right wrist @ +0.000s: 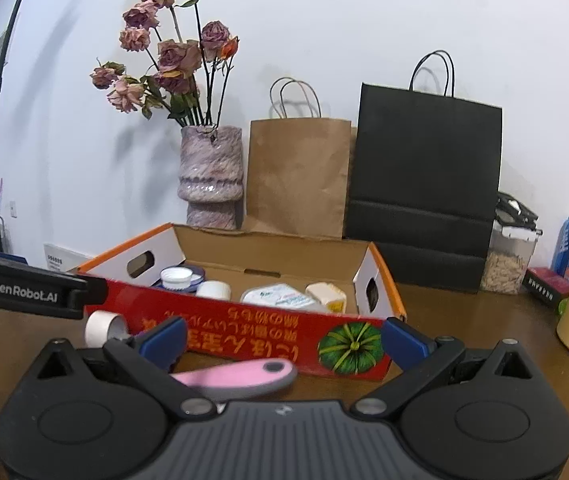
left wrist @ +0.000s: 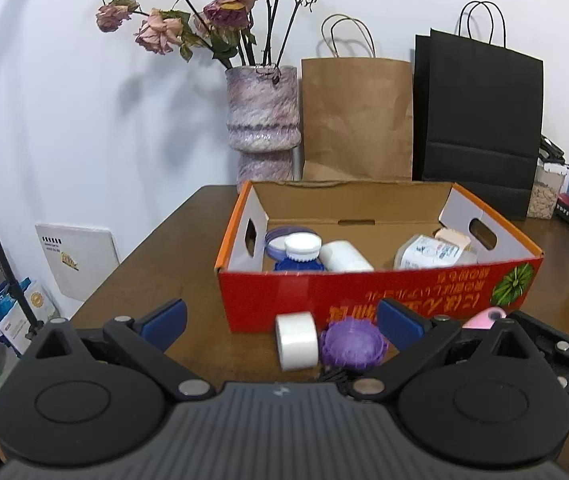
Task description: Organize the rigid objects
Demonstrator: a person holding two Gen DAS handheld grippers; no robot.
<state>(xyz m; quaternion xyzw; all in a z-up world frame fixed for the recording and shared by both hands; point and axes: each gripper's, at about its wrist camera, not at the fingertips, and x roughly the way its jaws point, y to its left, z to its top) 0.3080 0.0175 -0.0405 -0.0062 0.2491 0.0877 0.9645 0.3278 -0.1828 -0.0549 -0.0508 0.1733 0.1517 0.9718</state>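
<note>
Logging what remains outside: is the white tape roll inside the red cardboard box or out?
Out. The white tape roll lies on the brown wooden table before the red cardboard box.

vase [left wrist: 262, 120], brown bag [left wrist: 358, 120], black bag [left wrist: 480, 120]

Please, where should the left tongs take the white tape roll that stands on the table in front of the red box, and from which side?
Probably across the two flat faces of the white tape roll, coming from the near side. It stands on its edge, curved band toward the open left tongs, and the purple ridged plastic lid crowds its right face, so enter carefully.
</note>
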